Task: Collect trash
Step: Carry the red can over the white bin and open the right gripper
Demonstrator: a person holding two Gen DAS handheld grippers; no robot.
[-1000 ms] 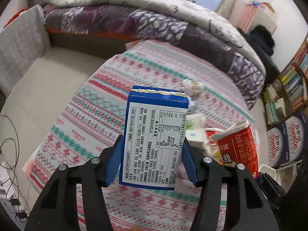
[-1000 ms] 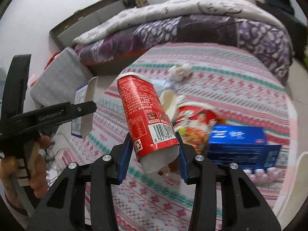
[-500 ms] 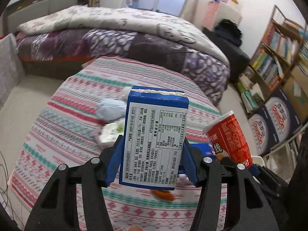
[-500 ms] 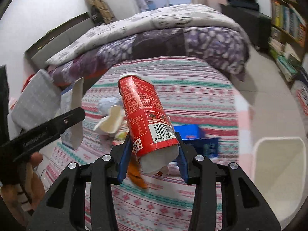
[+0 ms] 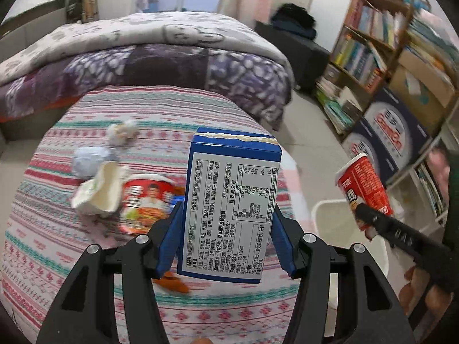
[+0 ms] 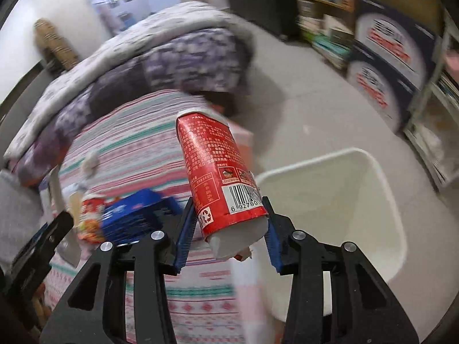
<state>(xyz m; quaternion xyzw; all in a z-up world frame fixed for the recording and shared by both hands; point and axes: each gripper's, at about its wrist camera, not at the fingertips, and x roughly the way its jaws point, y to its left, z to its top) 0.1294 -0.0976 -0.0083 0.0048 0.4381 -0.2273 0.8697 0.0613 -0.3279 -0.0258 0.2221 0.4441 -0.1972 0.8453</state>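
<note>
My left gripper (image 5: 229,243) is shut on a blue and white snack box (image 5: 229,206), held upright above the striped table cloth (image 5: 57,258). My right gripper (image 6: 229,229) is shut on a red paper tube (image 6: 218,177), held near the white trash bin (image 6: 344,200); the tube also shows in the left wrist view (image 5: 363,189). On the cloth lie a red noodle cup (image 5: 143,200), a cream paper cup (image 5: 100,192), crumpled tissue (image 5: 89,160), an orange scrap (image 5: 172,283) and a blue box (image 6: 134,215).
The white bin (image 5: 330,218) stands on the floor right of the table. A bed with a purple quilt (image 5: 143,57) is behind the table. Bookshelves (image 5: 387,43) and cardboard boxes (image 5: 396,134) line the right wall.
Both grippers have swung to the right with their loads. The white bin has come into view and the red tube is now near it.
</note>
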